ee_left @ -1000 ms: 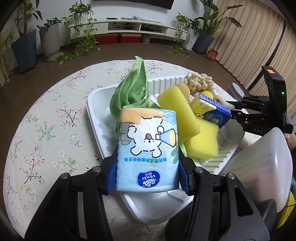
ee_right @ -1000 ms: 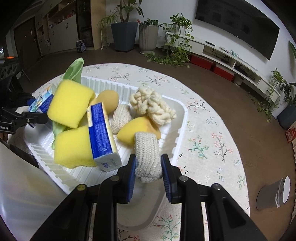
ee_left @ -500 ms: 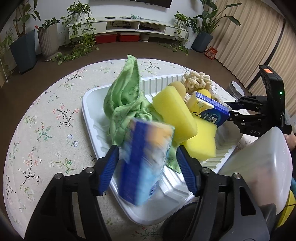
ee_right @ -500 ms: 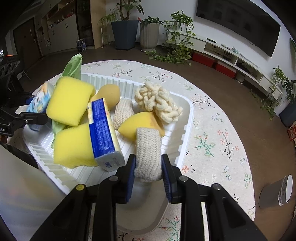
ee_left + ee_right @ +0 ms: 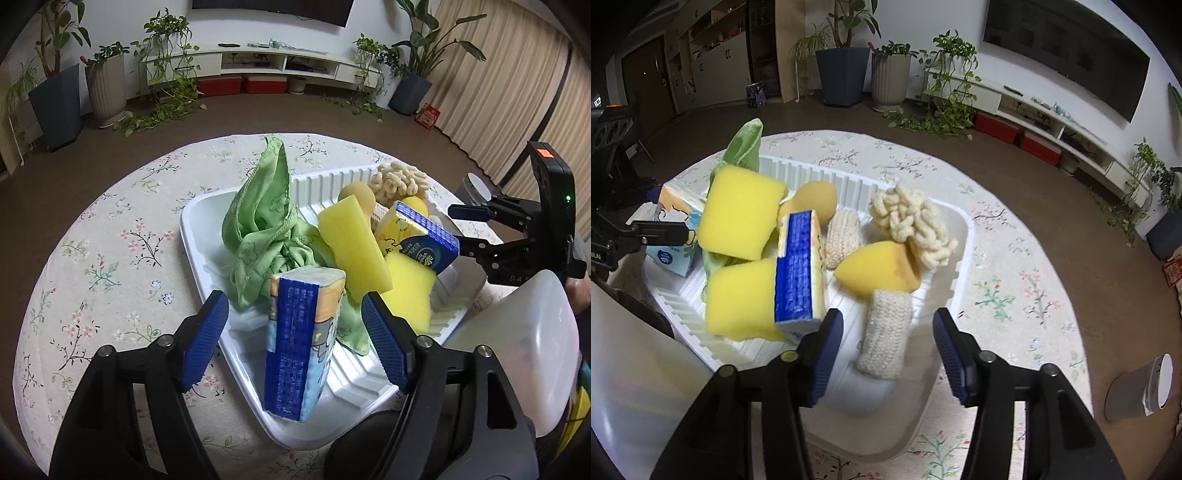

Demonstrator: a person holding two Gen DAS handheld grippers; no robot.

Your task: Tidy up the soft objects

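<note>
The blue tissue pack point(image 5: 301, 343) stands on end at the near corner of the white tray point(image 5: 192, 225), loose between the left gripper point(image 5: 295, 339), whose jaws have just been opening and touch nothing; tilted toward the rim, it could topple onto the tablecloth point(image 5: 110, 258) if a finger brushes it. In the right view, the knitted roll point(image 5: 886, 338) lies in the tray between the right gripper point(image 5: 886, 350), whose jaws have just been opening too, so 1 careless pull-back could drag it out.
</note>
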